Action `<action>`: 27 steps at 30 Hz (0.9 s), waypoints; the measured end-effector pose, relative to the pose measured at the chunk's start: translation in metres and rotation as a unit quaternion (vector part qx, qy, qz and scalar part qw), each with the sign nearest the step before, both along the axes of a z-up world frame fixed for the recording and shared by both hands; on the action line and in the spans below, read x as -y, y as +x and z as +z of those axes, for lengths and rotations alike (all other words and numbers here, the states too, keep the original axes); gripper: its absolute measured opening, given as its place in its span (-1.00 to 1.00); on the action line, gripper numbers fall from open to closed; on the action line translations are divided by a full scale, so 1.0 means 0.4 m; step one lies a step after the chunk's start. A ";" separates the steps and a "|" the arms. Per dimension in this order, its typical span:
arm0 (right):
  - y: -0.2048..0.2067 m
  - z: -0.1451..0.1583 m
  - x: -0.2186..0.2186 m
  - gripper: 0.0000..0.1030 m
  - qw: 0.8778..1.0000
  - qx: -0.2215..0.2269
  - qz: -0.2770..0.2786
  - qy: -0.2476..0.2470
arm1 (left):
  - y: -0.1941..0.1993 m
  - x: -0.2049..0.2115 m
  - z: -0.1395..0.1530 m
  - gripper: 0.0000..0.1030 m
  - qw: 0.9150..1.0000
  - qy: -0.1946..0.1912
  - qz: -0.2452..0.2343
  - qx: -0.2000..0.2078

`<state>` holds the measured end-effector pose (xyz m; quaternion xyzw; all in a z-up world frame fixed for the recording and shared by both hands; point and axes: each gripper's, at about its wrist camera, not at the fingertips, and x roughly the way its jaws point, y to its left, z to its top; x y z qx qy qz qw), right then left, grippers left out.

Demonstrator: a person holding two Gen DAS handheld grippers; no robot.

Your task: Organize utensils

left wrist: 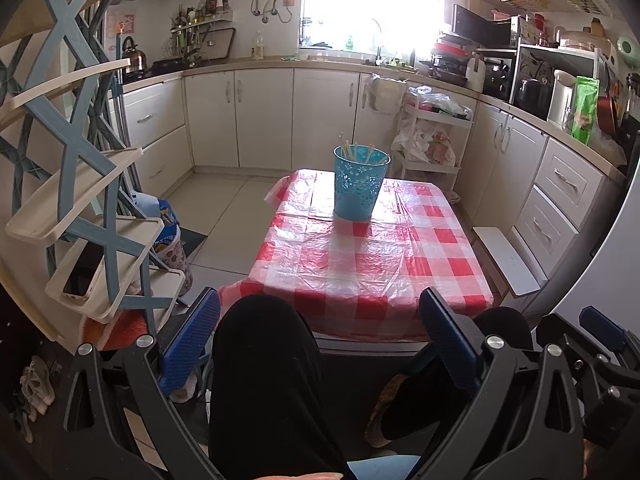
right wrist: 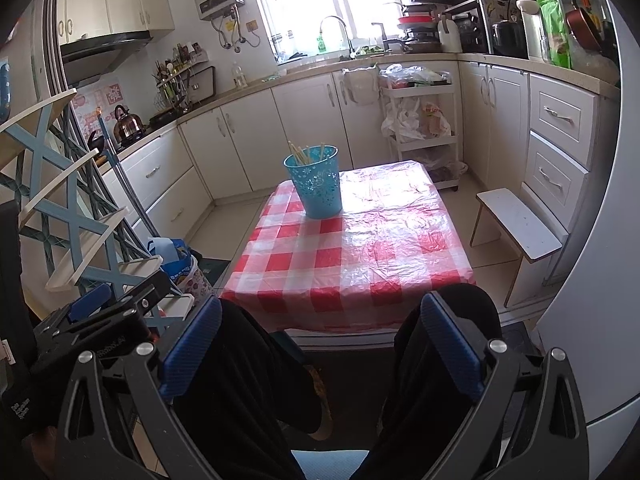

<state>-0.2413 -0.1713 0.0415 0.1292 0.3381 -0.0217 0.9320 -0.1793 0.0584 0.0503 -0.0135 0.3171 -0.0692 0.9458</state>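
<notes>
the only print close enough to try is white lettering on the black body of the left gripper [right wrist: 90, 300] where it pokes into the right wrist view at lower left, and it is too small and blurred to read. pink posters by the stove carry characters that cannot be made out either.

the blue cup [left wrist: 361, 182] stands upright on the far part of the table [left wrist: 372, 264], on the red-and-white checked cloth, with pale chopsticks [left wrist: 352, 150] sticking out of its top. how many there are cannot be told. both grippers are well apart from it, held low over the person's knees [left wrist: 260, 360] in black trousers.

the left gripper [left wrist: 320, 336] has its blue fingers [left wrist: 192, 340] spread wide with nothing between them; the right gripper [right wrist: 322, 338] is likewise spread wide and empty.

the left wrist view alone shows a phone [left wrist: 82, 270] lying on a low shelf of the blue-and-cream rack [left wrist: 80, 184]. the right wrist view shows the white stool [right wrist: 520, 224] whole; in the left view its legs are cut off. the window is blown out white in both.
</notes>
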 end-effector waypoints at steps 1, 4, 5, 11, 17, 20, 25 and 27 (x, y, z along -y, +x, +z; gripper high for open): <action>0.000 0.000 0.000 0.86 1.000 0.000 0.000 0.000 | -0.002 -0.003 0.001 0.85 1.000 -0.001 -0.002 0.000; -0.001 0.001 0.002 0.86 1.000 0.001 0.000 0.000 | -0.006 -0.002 0.002 0.85 1.000 0.002 -0.003 0.002; -0.001 0.001 0.003 0.86 1.000 0.001 0.000 0.000 | -0.007 -0.003 0.002 0.85 1.000 0.003 -0.002 0.002; -0.005 0.000 0.002 0.86 1.000 0.001 0.000 0.000 | -0.010 -0.006 0.001 0.85 1.000 0.008 0.001 0.006; -0.011 0.001 0.004 0.86 1.000 0.002 0.001 -0.001 | -0.011 -0.011 0.000 0.85 1.000 0.012 0.002 0.010; -0.012 0.001 0.003 0.86 1.000 0.002 0.000 -0.002 | -0.013 -0.011 0.002 0.85 1.000 0.014 0.003 0.013; -0.010 0.000 0.000 0.86 1.000 0.002 0.000 -0.001 | -0.014 -0.013 0.004 0.85 1.000 0.016 0.005 0.016; -0.013 0.000 0.001 0.86 1.000 0.001 0.000 -0.001 | -0.014 -0.013 0.004 0.85 1.000 0.017 0.006 0.018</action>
